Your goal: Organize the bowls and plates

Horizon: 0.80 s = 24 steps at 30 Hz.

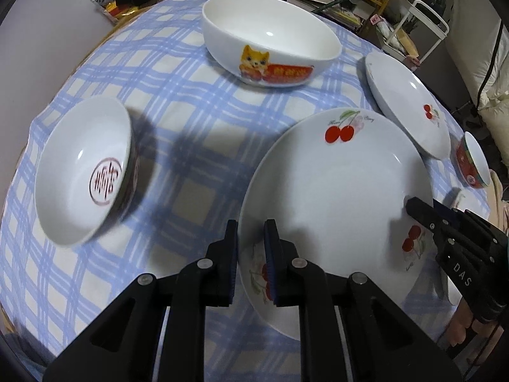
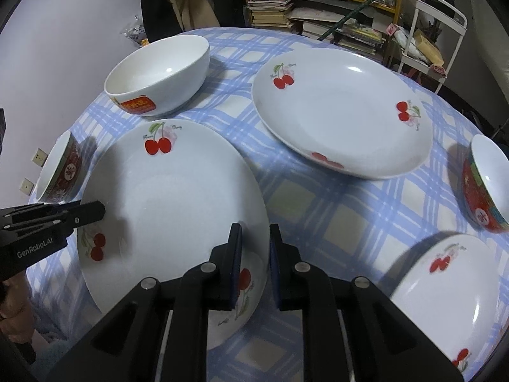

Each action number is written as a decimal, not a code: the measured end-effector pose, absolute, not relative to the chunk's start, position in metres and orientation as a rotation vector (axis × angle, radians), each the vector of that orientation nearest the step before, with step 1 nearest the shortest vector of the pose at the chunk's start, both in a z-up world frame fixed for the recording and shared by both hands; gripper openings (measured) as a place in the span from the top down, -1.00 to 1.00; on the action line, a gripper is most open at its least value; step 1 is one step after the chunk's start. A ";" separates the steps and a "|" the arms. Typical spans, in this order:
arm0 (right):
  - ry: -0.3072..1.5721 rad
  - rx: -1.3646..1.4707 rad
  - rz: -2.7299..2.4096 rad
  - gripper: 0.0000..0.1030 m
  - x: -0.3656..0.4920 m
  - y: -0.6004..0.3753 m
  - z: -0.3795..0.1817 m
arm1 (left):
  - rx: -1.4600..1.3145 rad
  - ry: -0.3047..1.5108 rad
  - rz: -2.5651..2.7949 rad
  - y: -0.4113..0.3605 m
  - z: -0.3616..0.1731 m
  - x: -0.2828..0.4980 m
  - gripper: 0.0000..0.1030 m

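Black fingers of the left gripper [image 1: 251,264] are sitting either side of the rim of the near cherry plate [image 1: 337,197]; its jaws are straddling that left-hand edge with a narrow gap, and whether the pads are actually pressing the china cannot be told. The right gripper [image 2: 254,267] is doing the same at the plate's opposite edge, one finger over the plate's inside and one outside it, the jaws a little apart around the rim. Each wrist view is also catching the other gripper's black tip at the far side of this plate.

This plate is sitting at the near edge of the table, on the blue-and-cream checked tablecloth [image 1: 178,146]. Beyond it, toward the far right of the table, a second cherry plate [image 2: 343,111] is lying flat, apart from the first. A white bowl with an orange cat picture [image 1: 270,38] is standing upright near the far edge. A shallow bowl with a red round character inside [image 1: 86,172] is resting at the left edge. A small red-patterned bowl [image 2: 486,184] is sitting at the right edge, and a cherry-printed bowl [image 2: 445,293] is occupying the near right corner. Crowded shelves of books [image 2: 276,9] are standing behind the table.
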State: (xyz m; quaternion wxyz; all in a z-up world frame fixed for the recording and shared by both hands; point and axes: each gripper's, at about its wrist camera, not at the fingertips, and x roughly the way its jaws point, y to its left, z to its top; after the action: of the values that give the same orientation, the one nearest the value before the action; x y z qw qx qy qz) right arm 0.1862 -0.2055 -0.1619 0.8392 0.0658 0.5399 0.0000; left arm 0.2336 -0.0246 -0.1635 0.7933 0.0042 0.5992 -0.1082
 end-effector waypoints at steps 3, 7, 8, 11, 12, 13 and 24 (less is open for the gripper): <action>1.128 0.131 -0.008 0.66 0.177 -0.204 -0.154 | 0.017 1.287 -0.244 -0.025 -0.159 0.223 0.69; 1.133 0.145 -0.021 0.66 0.167 -0.202 -0.151 | 0.029 1.298 -0.243 -0.026 -0.157 0.211 0.69; 1.135 0.145 -0.024 0.66 0.165 -0.201 -0.150 | 0.027 1.305 -0.242 -0.025 -0.158 0.208 0.69; 1.139 0.143 -0.033 0.66 0.156 -0.199 -0.151 | 0.041 1.315 -0.243 -0.026 -0.158 0.201 0.68; 1.142 0.143 -0.035 0.66 0.153 -0.199 -0.151 | 0.046 1.316 -0.244 -0.026 -0.158 0.199 0.68; 1.144 0.148 -0.037 0.66 0.150 -0.198 -0.151 | 0.048 1.316 -0.245 -0.025 -0.157 0.196 0.68; 1.145 0.129 -0.061 0.63 0.131 -0.190 -0.149 | 0.051 1.324 -0.247 -0.025 -0.152 0.180 0.68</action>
State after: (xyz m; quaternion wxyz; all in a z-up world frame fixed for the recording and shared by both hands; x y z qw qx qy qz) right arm 0.1306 -0.1902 -0.1486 0.8380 0.0611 0.5414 -0.0289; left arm 0.1796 -0.0254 -0.1516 0.7813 0.0234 0.6132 -0.1144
